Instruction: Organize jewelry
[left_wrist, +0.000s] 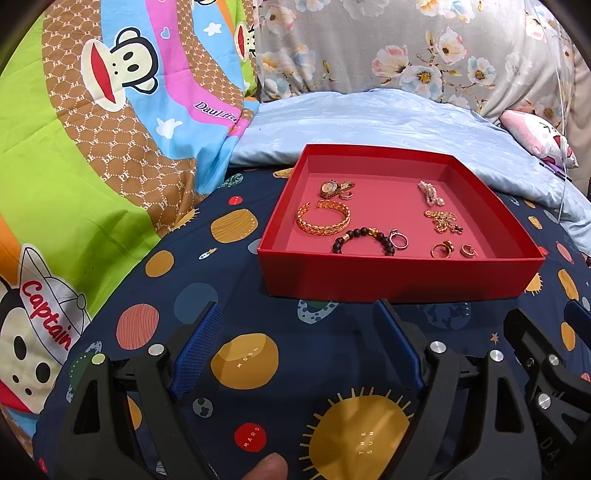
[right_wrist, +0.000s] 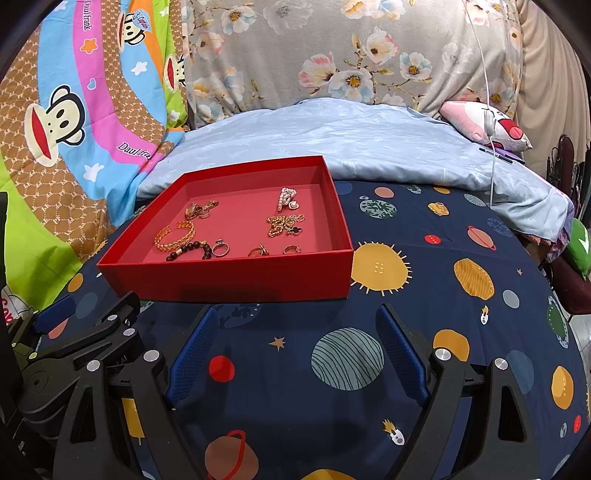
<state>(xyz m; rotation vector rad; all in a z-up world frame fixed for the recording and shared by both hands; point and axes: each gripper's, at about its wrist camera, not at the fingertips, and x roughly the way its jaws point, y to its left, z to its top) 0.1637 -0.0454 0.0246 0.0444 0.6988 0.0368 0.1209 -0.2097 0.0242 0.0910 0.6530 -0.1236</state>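
Note:
A shallow red box (left_wrist: 399, 275) (right_wrist: 229, 278) lies on a navy planet-print sheet and holds several pieces of jewelry. Inside are a gold watch (left_wrist: 332, 188), a gold cuff bracelet (left_wrist: 323, 221) (right_wrist: 173, 234), a dark bead bracelet (left_wrist: 364, 240) (right_wrist: 190, 250), a silver ring (left_wrist: 399, 240) (right_wrist: 220, 248), a pearl piece (left_wrist: 430, 192) (right_wrist: 287, 198), a gold chain (left_wrist: 443, 220) (right_wrist: 286, 224) and small gold rings (left_wrist: 443, 250) (right_wrist: 260, 252). My left gripper (left_wrist: 299, 317) stands open just before the box's near wall, nothing between its blue pads. My right gripper (right_wrist: 297, 321) is open too, to the right of the left one.
A cartoon-monkey quilt (left_wrist: 92, 147) rises at the left, a pale blue blanket (left_wrist: 369, 122) lies behind the box, and floral fabric (right_wrist: 332, 55) backs it. A pink plush (right_wrist: 484, 125) and a white cable (right_wrist: 489, 110) are at the far right. A fingertip (left_wrist: 267, 467) shows at the bottom edge.

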